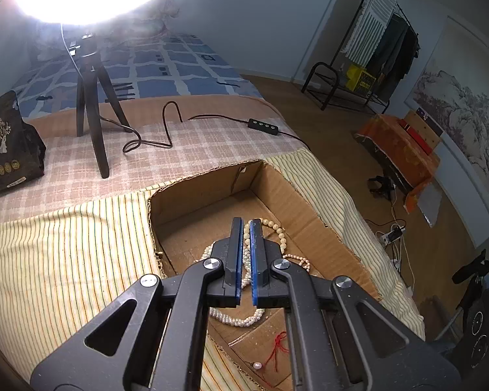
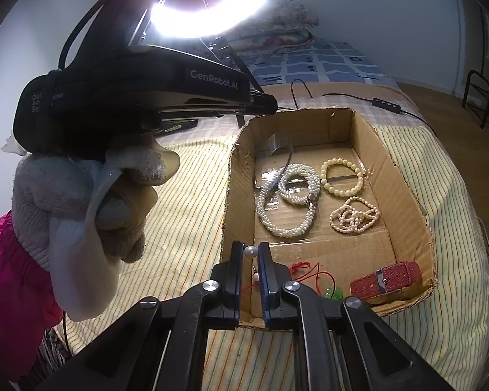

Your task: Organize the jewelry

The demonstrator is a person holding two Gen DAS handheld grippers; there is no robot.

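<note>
A cardboard box point(image 2: 404, 182) lies on the striped cloth and holds the jewelry. In it are a long white pearl rope point(image 2: 287, 195), a cream bead bracelet point(image 2: 342, 176), a small pink pearl strand point(image 2: 355, 215), a red watch strap point(image 2: 384, 280) and a red string point(image 2: 309, 270). My right gripper point(image 2: 251, 252) is shut on a pearl point(image 2: 250, 252) at the box's near left corner; a second pearl point(image 2: 256, 276) hangs below. My left gripper point(image 1: 246, 224) is nearly shut and empty above the pearls point(image 1: 238, 321) in the box point(image 1: 326, 221).
A ring light on a tripod point(image 1: 91, 104) stands on the checked cloth behind the box, with its cable and switch point(image 1: 264, 124). A dark bag point(image 1: 6, 150) sits at far left. The left hand in a grey glove point(image 2: 91, 202) holds its gripper left of the box.
</note>
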